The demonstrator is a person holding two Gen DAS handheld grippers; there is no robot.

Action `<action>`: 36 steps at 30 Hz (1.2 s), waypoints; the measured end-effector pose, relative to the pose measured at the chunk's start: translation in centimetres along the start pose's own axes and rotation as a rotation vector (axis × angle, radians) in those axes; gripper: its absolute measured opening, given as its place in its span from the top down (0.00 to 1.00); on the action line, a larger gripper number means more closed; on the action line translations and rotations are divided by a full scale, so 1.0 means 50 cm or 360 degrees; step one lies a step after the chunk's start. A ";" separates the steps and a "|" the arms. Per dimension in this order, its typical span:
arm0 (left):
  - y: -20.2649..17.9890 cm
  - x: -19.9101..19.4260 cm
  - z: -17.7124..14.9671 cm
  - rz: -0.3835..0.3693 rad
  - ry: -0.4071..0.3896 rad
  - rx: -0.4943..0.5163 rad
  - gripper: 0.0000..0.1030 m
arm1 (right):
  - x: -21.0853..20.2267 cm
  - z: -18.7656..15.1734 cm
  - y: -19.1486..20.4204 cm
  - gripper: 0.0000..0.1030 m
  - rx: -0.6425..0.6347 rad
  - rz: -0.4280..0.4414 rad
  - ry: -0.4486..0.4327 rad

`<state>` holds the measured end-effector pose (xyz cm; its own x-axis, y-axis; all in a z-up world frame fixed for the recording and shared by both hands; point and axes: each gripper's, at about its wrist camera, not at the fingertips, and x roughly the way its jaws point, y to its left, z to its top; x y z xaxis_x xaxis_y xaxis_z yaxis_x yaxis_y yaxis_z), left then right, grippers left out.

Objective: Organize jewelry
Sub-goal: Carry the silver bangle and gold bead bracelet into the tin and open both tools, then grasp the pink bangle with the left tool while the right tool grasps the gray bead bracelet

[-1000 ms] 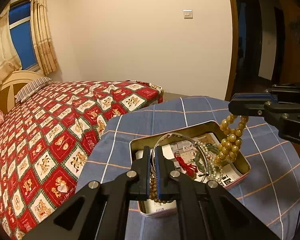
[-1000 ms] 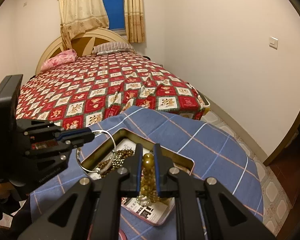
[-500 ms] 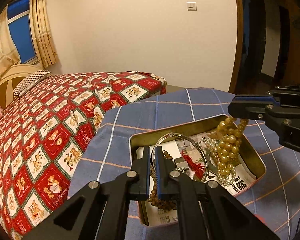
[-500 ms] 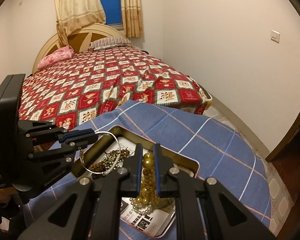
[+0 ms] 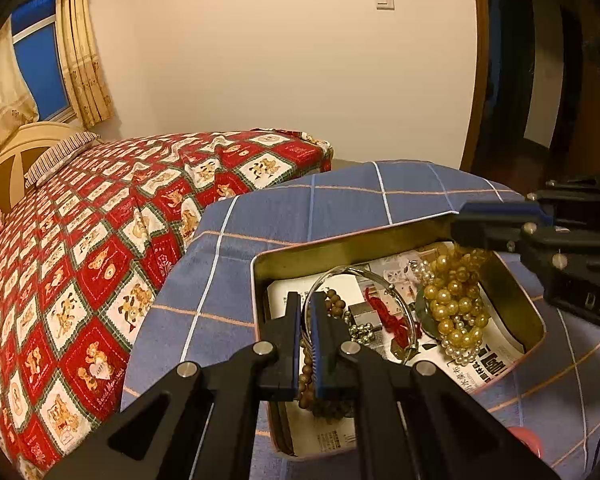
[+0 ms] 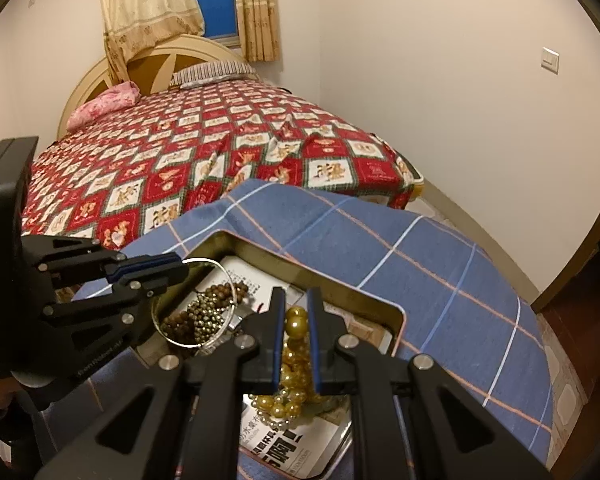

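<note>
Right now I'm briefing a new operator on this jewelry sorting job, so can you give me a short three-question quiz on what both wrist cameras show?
1. True or false: the left gripper is shut on the thin silver bangle.
2. What is the right gripper shut on? A) the red knotted cord B) the strand of large golden beads C) the brown wooden bead bracelet
3. Fill in: the jewelry lies in the rectangular gold-coloured metal tin, which is lined with printed ____.

Key: 1 true; 2 B; 3 paper.
</note>
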<state>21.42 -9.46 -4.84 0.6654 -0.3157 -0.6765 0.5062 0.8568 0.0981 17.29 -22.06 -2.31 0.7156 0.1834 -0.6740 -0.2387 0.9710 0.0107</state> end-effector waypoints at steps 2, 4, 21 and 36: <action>0.000 0.006 0.000 0.0026 0.0021 -0.0005 0.94 | 0.006 -0.005 0.005 0.86 -0.0021 -0.0008 0.0023; -0.001 0.009 0.001 0.0084 0.0042 -0.0008 0.72 | 0.006 -0.011 0.004 0.80 -0.0030 -0.0028 0.0018; -0.060 -0.098 -0.118 0.0138 0.0033 0.0004 0.31 | -0.074 -0.144 -0.026 0.41 0.0134 -0.0122 0.0120; -0.100 -0.151 -0.209 0.0091 0.0120 -0.0078 0.31 | -0.109 -0.268 0.013 0.37 0.0191 -0.0074 0.0203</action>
<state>8.12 -7.07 -7.84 0.6483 -0.2358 -0.7240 0.4400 0.8920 0.1035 4.45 -24.50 -8.51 0.6332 0.1240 -0.7640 -0.1215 0.9908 0.0601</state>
